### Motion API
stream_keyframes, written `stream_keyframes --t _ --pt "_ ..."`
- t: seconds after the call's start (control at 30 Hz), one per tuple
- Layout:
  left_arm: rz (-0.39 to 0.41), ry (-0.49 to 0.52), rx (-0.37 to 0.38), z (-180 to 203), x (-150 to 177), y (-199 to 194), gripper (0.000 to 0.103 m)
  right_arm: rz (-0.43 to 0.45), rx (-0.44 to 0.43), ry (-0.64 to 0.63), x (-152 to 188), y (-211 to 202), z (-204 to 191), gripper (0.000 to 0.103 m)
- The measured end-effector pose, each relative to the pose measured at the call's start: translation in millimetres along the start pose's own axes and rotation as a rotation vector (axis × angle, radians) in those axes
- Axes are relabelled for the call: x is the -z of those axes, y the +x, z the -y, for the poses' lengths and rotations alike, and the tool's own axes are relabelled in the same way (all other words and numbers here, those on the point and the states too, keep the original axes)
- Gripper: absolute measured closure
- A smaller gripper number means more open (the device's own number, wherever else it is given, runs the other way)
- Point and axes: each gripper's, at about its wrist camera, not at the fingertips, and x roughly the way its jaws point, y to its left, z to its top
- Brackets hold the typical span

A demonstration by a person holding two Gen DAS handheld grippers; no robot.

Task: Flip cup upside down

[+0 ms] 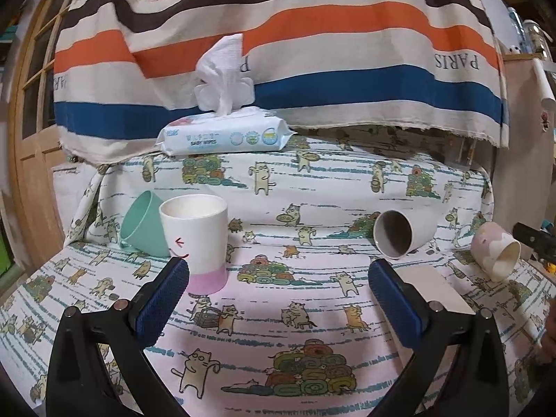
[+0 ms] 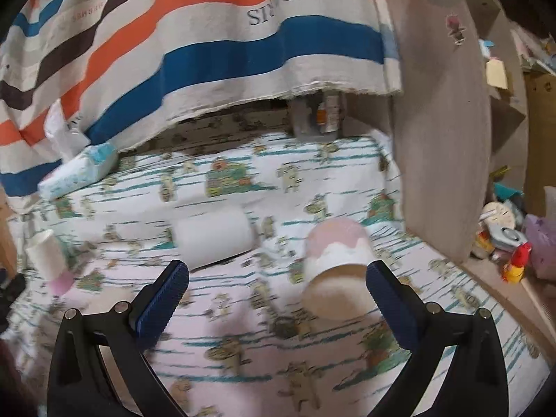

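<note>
- On the table, a cat-print cloth (image 1: 278,312) covers the whole work surface; a striped cloth (image 1: 278,52) with orange, blue and brown bands hangs behind it.
- Wet-wipes pack (image 1: 226,135) lies flat at the back edge, one wipe pulled up from its opening.
- Left gripper (image 1: 278,283): blue-padded fingers spread wide apart, holding nothing, low over the cloth.
- Right gripper (image 2: 277,283): fingers likewise wide apart, empty. Right wrist view is motion-blurred.
- White cup with pink base (image 1: 198,243) stands upright, mouth up, just ahead of the left gripper's left finger.
- Teal cup (image 1: 144,224) sits tilted, leaning against the white cup's left side.
- Grey cup (image 1: 403,232) lies on its side mid-table, mouth toward the left wrist camera.
- Pink-and-white cup (image 2: 337,271) lies on its side, mouth toward the right wrist camera, inside the right gripper's span and close to its right finger; contact cannot be judged through the blur.
</note>
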Motion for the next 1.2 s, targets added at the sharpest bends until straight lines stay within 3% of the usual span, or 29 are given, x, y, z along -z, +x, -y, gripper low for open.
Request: stream_keyframes --t 0.1,0.2,0.33,0.5,0.63,0.73,0.83,1.1,1.2 --pt "-0.006 -0.008 -0.016 -3.2 0.0 0.9 0.000 -0.046 -0.077 -0.032 -20.2 -9.7 -22.6 0.001" --pt "0.002 -0.002 -0.022 -2.2 0.3 -0.6 0.000 -0.163 -0.167 -0.056 -46.4 -6.2 -50.1 0.001" --pt "0.010 0.022 -0.035 2.3 0.4 -2.3 0.000 -0.353 -0.202 -0.068 -61.2 15.8 -86.4 0.001" --pt "0.009 0.008 -0.064 -1.7 0.1 -1.9 0.000 -0.564 -0.243 -0.063 -50.4 55.7 -125.9 0.001" --pt "-0.016 -0.036 -0.063 -11.1 -0.4 2.3 0.000 -0.663 -0.236 -0.073 -32.9 90.4 -144.2 0.001" --pt "-0.025 -0.059 -0.060 -15.1 0.2 3.0 0.000 -0.721 -0.185 -0.060 -20.9 116.2 -148.3 0.008" --pt "-0.022 -0.062 -0.059 -15.4 0.3 2.6 0.000 -0.783 -0.173 -0.037 -7.5 136.9 -149.4 0.009" --pt "-0.038 -0.043 -0.068 -12.9 0.1 5.2 0.000 -0.817 -0.138 -0.034 8.9 151.9 -150.2 0.009" --pt "-0.043 -0.048 -0.068 -14.3 0.3 6.2 0.000 -0.835 -0.151 -0.040 11.9 154.7 -152.4 0.032"
